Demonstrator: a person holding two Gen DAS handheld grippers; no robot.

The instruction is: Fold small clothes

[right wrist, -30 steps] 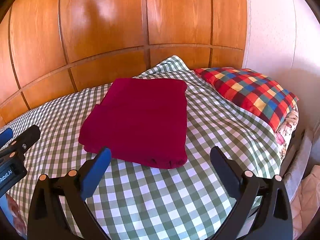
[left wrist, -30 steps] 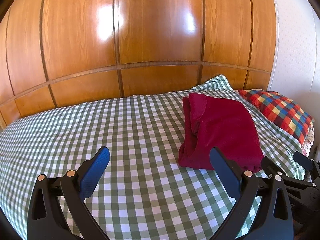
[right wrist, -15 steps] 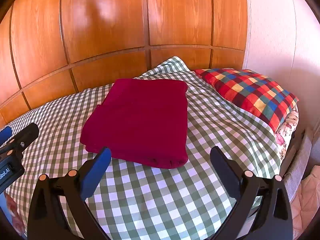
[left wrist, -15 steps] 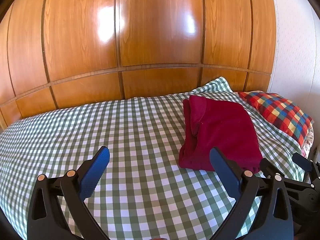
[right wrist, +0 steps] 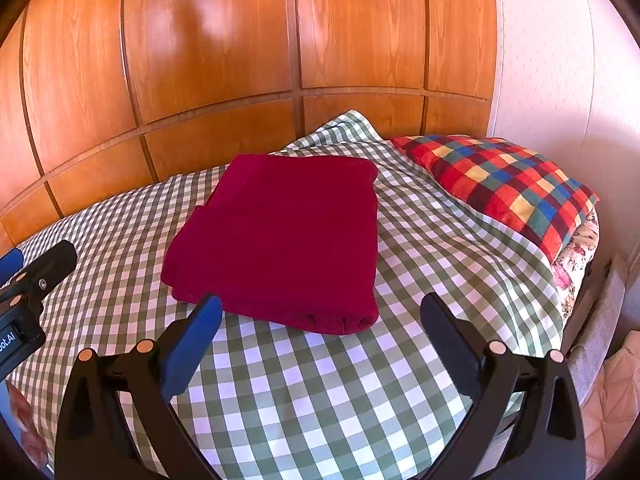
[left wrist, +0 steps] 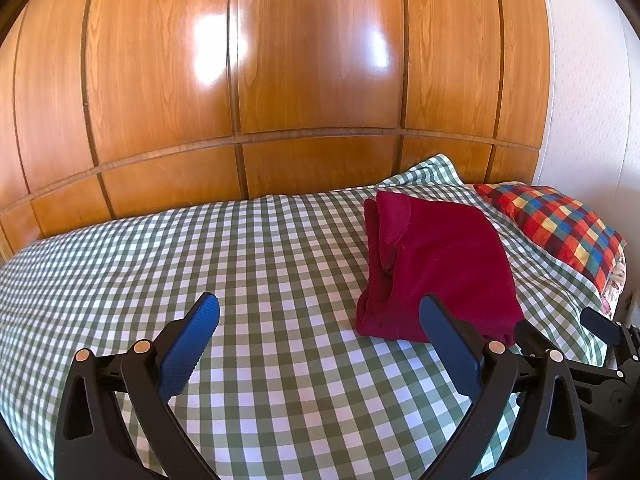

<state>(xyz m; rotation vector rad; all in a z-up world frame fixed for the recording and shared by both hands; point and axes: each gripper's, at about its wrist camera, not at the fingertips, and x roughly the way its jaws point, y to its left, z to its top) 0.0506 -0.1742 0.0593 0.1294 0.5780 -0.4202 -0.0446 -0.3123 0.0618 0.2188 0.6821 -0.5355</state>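
Left gripper: one unit, two fingers spread wide apart with nothing between them, each faced with a blue pad, hovering above bare checked cloth. Right gripper: one unit, two fingers likewise spread wide and empty, its left fingertip overlapping the near edge of the garment in its own view; whether it touches cannot be told.

Bedcover: one, green-and-white check, spread over the bed and carrying everything below.

Red garment: one, dark crimson, folded into a flat rectangular stack, lying on the bedcover directly ahead of the right gripper and to the right of the left gripper. Layered fold edges show along its left side in the left wrist view.

Pillow: one, multicoloured check in red, blue, yellow and green, just beside the garment's right side, apart from it, at the bed's far right.

Floral fabric: one patch showing beneath the pillow's edge.

Wooden panelled wall: one, glossy, behind the bed.

White wall: one, far right.
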